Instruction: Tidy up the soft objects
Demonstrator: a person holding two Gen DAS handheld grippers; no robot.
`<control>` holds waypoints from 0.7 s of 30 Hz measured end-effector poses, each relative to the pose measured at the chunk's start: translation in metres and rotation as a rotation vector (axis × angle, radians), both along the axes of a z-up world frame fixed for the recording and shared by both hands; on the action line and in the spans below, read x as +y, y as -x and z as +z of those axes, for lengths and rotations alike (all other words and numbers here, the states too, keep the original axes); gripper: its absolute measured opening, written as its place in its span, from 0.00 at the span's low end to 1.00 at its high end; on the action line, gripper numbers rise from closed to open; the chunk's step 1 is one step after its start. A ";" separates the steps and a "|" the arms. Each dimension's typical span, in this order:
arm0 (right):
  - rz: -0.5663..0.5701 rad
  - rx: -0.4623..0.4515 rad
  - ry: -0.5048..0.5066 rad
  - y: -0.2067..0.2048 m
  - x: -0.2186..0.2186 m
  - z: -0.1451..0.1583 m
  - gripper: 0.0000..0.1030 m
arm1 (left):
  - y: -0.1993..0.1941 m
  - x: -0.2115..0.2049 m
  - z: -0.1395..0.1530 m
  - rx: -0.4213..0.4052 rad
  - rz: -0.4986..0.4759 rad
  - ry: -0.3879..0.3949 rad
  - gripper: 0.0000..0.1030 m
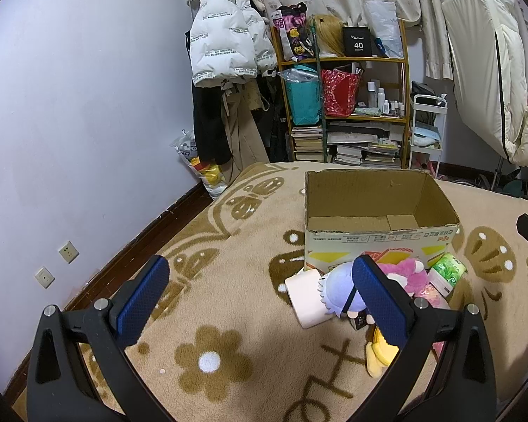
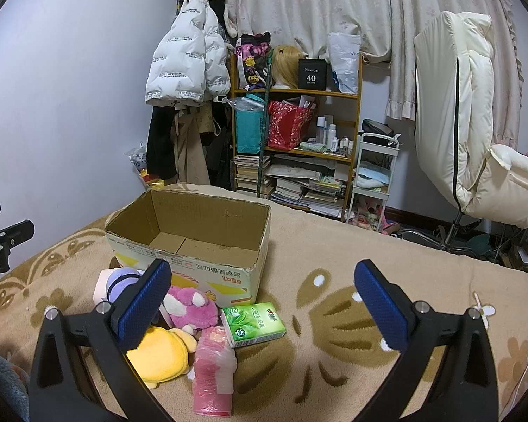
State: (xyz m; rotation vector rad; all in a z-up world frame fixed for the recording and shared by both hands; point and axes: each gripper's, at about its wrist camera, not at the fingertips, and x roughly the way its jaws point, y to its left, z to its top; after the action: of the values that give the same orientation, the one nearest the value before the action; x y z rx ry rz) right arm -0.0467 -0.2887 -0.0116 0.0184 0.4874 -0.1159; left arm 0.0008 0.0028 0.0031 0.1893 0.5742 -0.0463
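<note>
An open, empty cardboard box point(image 1: 380, 211) point(image 2: 193, 239) stands on the beige patterned blanket point(image 1: 228, 281). In front of it lie soft things: a lilac plush doll point(image 1: 338, 290) point(image 2: 121, 281), a pink plush point(image 1: 410, 274) point(image 2: 192, 307), a yellow plush point(image 1: 378, 353) point(image 2: 160, 353), a green tissue pack point(image 1: 448, 269) point(image 2: 253, 323), a pink plastic-wrapped roll point(image 2: 213, 376) and a pale pink flat pack point(image 1: 304, 297). My left gripper point(image 1: 260, 302) is open, left of the pile. My right gripper point(image 2: 262, 304) is open above the tissue pack.
A cluttered wooden shelf point(image 1: 345, 105) point(image 2: 295, 133) and hanging coats point(image 1: 225, 42) stand behind the bed. A white cart point(image 2: 373, 176) and a cream chair point(image 2: 475, 133) are to the right. The wall point(image 1: 70, 105) runs along the left.
</note>
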 end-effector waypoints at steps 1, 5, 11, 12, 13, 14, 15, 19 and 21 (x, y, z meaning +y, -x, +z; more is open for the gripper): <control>-0.001 0.000 0.000 0.000 0.000 -0.001 1.00 | 0.000 0.000 0.000 0.000 0.000 0.001 1.00; -0.001 0.001 -0.001 -0.001 0.000 -0.001 1.00 | 0.000 0.000 0.000 0.000 -0.001 -0.002 1.00; -0.002 0.003 -0.001 -0.002 -0.001 -0.002 1.00 | 0.000 0.002 0.000 0.004 0.004 -0.012 1.00; -0.002 0.003 0.000 -0.002 -0.001 -0.002 1.00 | 0.000 0.003 0.000 0.005 0.004 -0.012 1.00; -0.003 0.003 0.000 -0.002 -0.001 -0.001 1.00 | 0.000 0.005 0.000 0.006 0.004 -0.012 1.00; -0.002 0.003 0.000 -0.003 -0.001 -0.002 1.00 | 0.000 0.005 0.000 0.006 0.005 -0.011 1.00; -0.001 0.003 0.000 -0.003 -0.001 -0.002 1.00 | 0.000 0.005 0.000 0.006 0.005 -0.012 1.00; -0.003 0.007 -0.003 -0.003 0.000 -0.001 1.00 | -0.002 0.005 -0.003 0.010 0.009 -0.016 1.00; -0.007 0.008 -0.009 -0.002 -0.001 0.001 1.00 | -0.005 0.006 -0.003 0.009 0.017 -0.022 1.00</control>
State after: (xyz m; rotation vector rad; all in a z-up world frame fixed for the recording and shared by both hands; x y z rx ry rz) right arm -0.0442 -0.2898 -0.0103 0.0280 0.4955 -0.1207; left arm 0.0058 0.0089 -0.0003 0.2058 0.5857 -0.0244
